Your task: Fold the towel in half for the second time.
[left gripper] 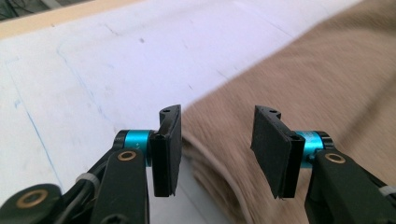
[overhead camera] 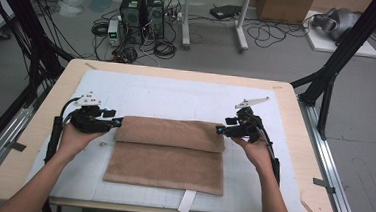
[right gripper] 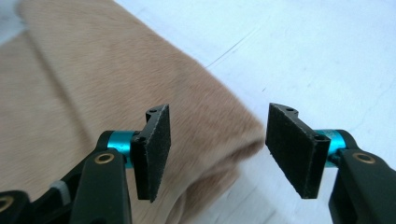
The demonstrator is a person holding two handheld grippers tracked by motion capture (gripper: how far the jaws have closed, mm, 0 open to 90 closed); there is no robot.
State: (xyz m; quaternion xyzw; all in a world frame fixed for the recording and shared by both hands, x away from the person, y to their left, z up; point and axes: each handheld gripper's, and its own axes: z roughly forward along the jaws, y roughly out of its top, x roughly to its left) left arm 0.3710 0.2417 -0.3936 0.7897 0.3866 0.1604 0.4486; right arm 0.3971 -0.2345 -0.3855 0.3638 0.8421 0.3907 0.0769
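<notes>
Towel (overhead camera: 167,154) corners between both spread fingers (left gripper: 167,149).

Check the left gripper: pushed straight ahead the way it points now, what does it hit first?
Most likely the folded tan terry towel. The left gripper has its jaws open, and the towel's folded end lies right between and ahead of them on the white mat. Whether a pad already touches it is unclear.

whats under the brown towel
The folded brown towel lies on a white mat that covers the wooden table. A white strip pokes out beneath its near edge; the rest is covered.
</notes>
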